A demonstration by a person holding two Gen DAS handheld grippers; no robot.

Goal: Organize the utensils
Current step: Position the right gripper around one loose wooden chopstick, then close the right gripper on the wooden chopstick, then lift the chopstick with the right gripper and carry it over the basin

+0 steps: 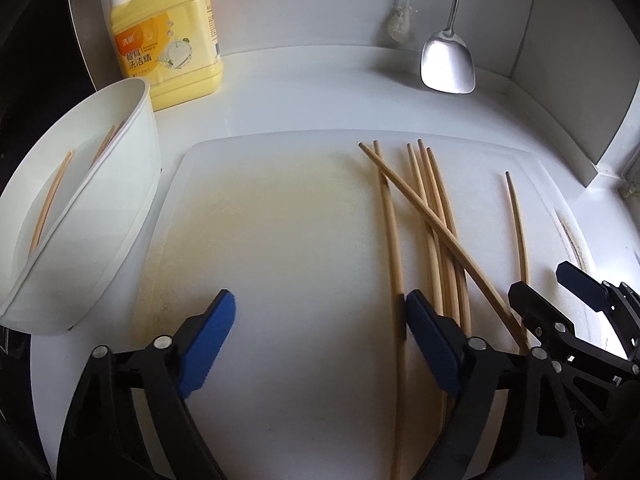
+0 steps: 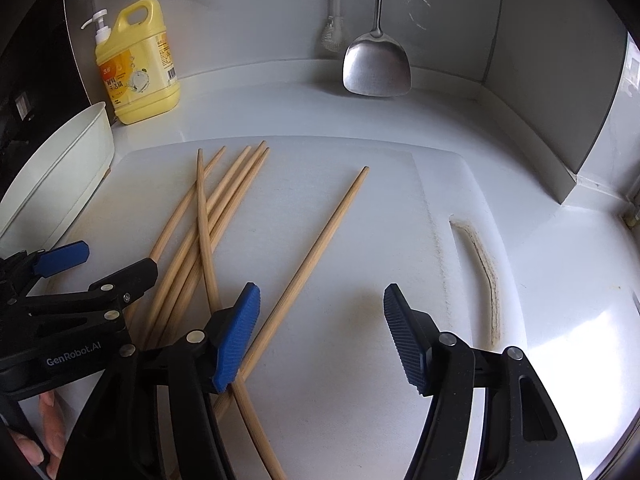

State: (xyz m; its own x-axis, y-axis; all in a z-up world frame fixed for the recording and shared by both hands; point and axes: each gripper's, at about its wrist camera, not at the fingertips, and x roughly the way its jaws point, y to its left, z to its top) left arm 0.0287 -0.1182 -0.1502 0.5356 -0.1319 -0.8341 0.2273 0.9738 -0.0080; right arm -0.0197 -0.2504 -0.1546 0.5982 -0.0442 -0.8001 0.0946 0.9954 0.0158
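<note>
My left tongs [image 1: 320, 332] and right tongs [image 2: 320, 332] hover agape, empty, over stiff, light, roll-prone chopsticks [image 1: 436, 216]; pinch one midway.

We see a white counter [image 2: 400, 120] meeting pale grey walls [image 2: 260, 20] in a corner, with a low upstand along the joint. At the left a dark panel [image 2: 40, 60] closes the space. Bright daylight falls from the right, glaring on the counter's right edge, where a window frame [image 1: 630, 184] barely shows.
</note>
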